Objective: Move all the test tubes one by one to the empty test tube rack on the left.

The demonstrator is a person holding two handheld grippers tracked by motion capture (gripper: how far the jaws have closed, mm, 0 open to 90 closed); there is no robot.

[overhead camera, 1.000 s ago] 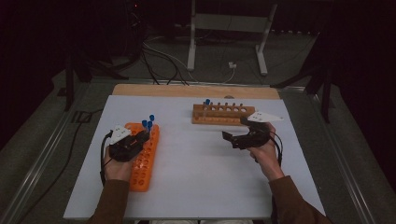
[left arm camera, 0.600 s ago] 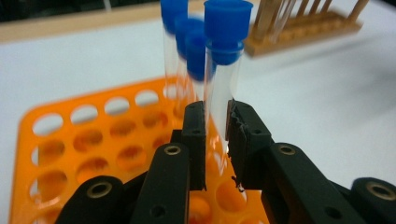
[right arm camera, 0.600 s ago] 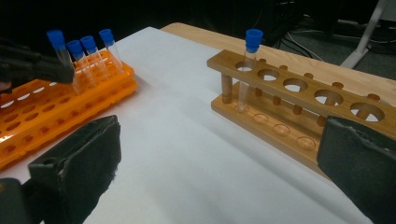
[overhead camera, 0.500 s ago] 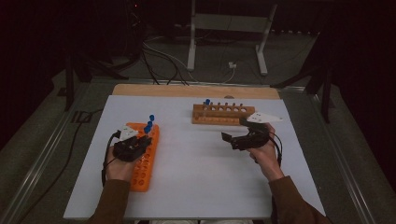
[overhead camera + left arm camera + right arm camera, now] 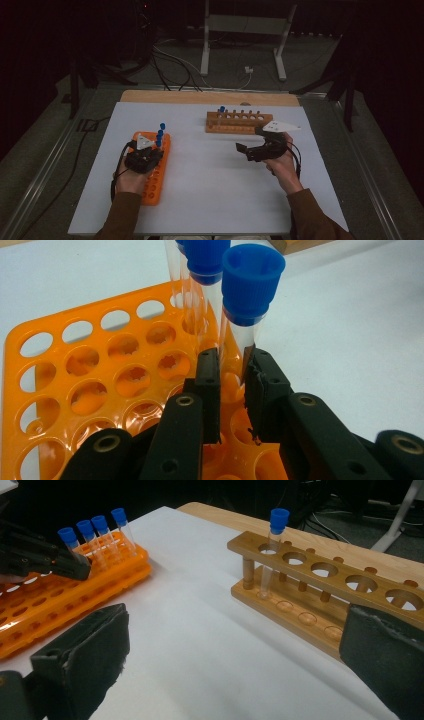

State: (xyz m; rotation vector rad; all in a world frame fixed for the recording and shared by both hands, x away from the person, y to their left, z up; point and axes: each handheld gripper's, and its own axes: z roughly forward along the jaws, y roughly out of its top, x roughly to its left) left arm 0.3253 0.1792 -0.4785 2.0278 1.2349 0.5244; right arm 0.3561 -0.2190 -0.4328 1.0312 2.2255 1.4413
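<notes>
We are in a lab: test-tube racks (image 5: pixel 151 165) on a white counter (image 5: pixel 210 190), cables (image 5: pixel 170 60) trailing behind.

Dim room, grey floor (image 5: pixel 45 150) with cables (image 5: pixel 172 62), metal stand (image 5: pixel 245 30) behind.

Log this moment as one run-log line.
left tool: shut on tube in orange rack | right tool: open, idle above table | wooden rack: one tube
</notes>
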